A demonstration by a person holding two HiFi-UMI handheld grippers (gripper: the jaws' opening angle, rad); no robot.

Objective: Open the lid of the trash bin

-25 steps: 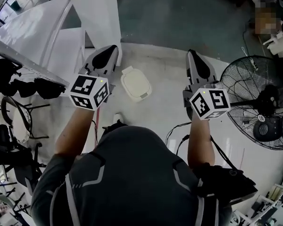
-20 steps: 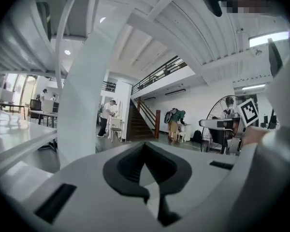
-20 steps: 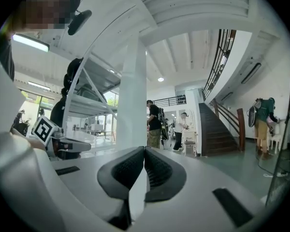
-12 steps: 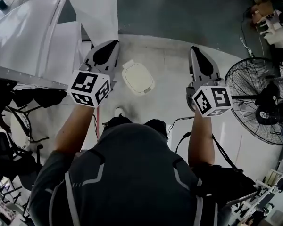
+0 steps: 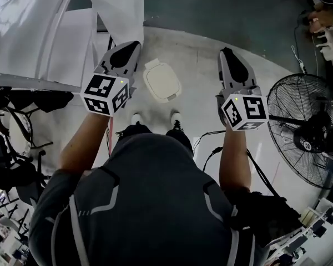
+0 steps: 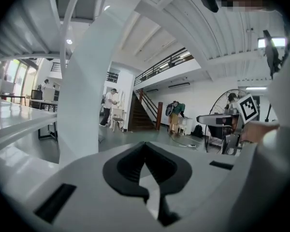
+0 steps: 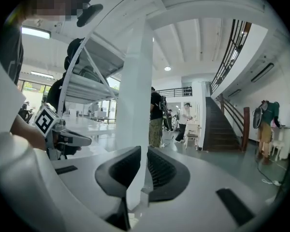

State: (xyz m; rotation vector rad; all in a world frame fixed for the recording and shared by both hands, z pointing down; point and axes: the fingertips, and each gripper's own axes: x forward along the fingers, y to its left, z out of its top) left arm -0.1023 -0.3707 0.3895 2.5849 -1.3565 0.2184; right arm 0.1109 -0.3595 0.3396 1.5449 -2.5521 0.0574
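The trash bin [image 5: 161,81] is small and white, with its rounded lid down, and stands on the pale floor ahead of the person's feet [image 5: 154,118]. It shows only in the head view, between the two grippers. My left gripper [image 5: 124,53] is held up to the bin's left and my right gripper [image 5: 230,58] to its right, both well above it and touching nothing. The left gripper [image 6: 145,146] has its dark pads together with nothing between them. The right gripper [image 7: 146,151] is also shut and holds nothing.
A large standing fan [image 5: 308,137] is at the right, with cables [image 5: 208,143] on the floor beside the feet. A white slanted structure [image 5: 44,37] fills the upper left, dark equipment [image 5: 11,148] below it. A white pillar [image 7: 137,105] stands ahead; people and a staircase [image 6: 140,115] are farther off.
The view has shifted forward: the bin sits slightly higher in the frame and the person's feet now show just behind it. Both grippers keep their raised pose and stay shut.
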